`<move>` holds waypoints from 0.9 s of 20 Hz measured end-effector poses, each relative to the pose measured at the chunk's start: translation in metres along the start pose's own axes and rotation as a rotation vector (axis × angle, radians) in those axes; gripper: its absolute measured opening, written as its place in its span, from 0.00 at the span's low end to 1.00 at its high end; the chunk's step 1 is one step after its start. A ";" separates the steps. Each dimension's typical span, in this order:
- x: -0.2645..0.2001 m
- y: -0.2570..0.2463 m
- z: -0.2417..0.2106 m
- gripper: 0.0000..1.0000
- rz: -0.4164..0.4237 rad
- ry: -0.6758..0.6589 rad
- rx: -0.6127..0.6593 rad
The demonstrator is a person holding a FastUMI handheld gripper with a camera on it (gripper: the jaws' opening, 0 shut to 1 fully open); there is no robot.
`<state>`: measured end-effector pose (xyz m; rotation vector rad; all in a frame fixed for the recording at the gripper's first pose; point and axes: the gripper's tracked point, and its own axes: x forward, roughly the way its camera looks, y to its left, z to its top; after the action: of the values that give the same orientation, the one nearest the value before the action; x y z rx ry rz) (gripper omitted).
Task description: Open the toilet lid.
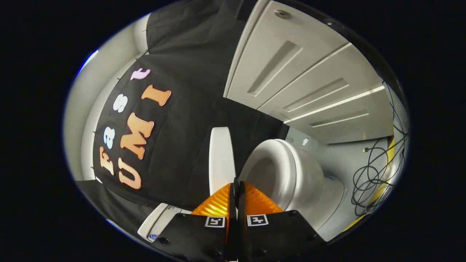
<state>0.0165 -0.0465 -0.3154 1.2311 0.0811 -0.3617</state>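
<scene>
Standing raised beside toilet seat (291,163), toilet lid (221,156) looks open; gripper (236,187) fingers pressed together, empty, tips just near lid edge.

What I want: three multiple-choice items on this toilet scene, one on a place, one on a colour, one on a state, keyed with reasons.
1. Where do the black cables lie?
A. On the floor beyond the toilet bowl
B. On the toilet lid
C. Between the fingers

2. What colour are the claw's fingers?
A. Blue
B. Orange
C. White

3. How does the toilet lid stand?
A. Flat on the seat
B. Lying on the floor
C. Raised off the seat

Key:
1 A: they coil on the floor past the toilet bowl.
2 B: both ribbed fingers are orange, closed together on nothing.
3 C: the lid stands just ahead of the fingertips, apart from the seat.
</scene>
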 end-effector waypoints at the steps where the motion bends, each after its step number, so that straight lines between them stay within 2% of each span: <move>1: 0.000 0.009 0.000 0.08 0.003 -0.001 -0.031; 2: -0.005 0.016 -0.004 0.08 0.005 0.024 -0.065; 5: 0.001 0.045 0.004 0.08 0.017 -0.018 -0.133; 18: -0.003 0.115 -0.005 0.08 0.039 -0.020 -0.301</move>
<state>0.0503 -0.0086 -0.2125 0.9300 0.0906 -0.3147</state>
